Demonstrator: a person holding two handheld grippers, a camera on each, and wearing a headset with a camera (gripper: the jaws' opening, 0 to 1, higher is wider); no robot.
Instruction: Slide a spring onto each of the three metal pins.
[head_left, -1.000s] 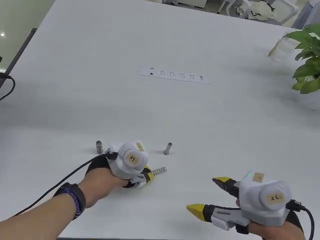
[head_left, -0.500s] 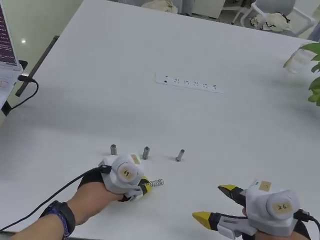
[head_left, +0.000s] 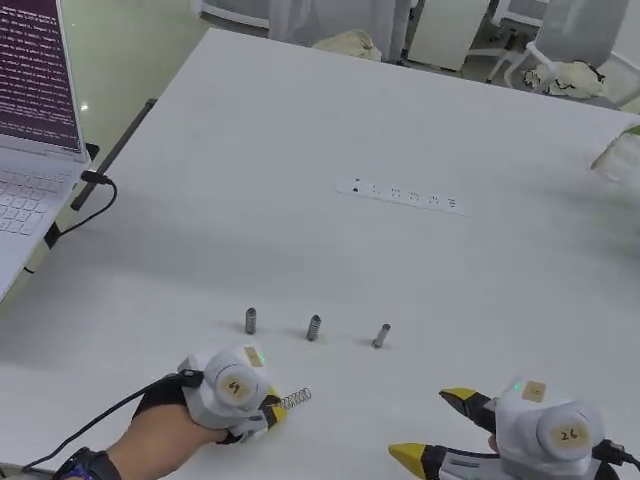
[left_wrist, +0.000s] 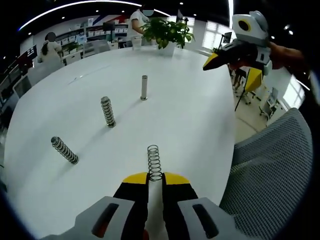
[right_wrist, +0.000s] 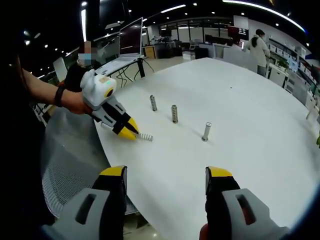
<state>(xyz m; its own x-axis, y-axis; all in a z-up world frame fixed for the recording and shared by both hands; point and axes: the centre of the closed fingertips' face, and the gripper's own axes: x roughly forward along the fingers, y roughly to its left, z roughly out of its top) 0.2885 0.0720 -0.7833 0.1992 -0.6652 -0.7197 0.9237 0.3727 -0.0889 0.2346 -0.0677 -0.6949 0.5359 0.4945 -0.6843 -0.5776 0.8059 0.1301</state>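
Note:
Three metal pins stand in a row on the white table. The left pin (head_left: 250, 320) and the middle pin (head_left: 314, 328) each carry a spring; the right pin (head_left: 381, 336) is bare. The same row appears in the left gripper view as a sprung pin (left_wrist: 64, 150), a sprung pin (left_wrist: 107, 111) and the bare pin (left_wrist: 144, 87). My left gripper (head_left: 272, 408) is shut on a loose spring (left_wrist: 154, 162), whose free end points toward the pins. My right gripper (right_wrist: 166, 176) is open and holds nothing, near the table's front edge.
A white power strip (head_left: 403, 196) lies across the middle of the table. An open laptop (head_left: 35, 110) with its cable sits at the far left. A grey mesh chair (left_wrist: 270, 170) stands by the table edge. A potted plant (left_wrist: 167, 32) is at the far end.
The head camera has tilted up and shifted, bringing the laptop into sight. My left gripper, still holding the spring, has drawn back from the pin row toward the front edge.

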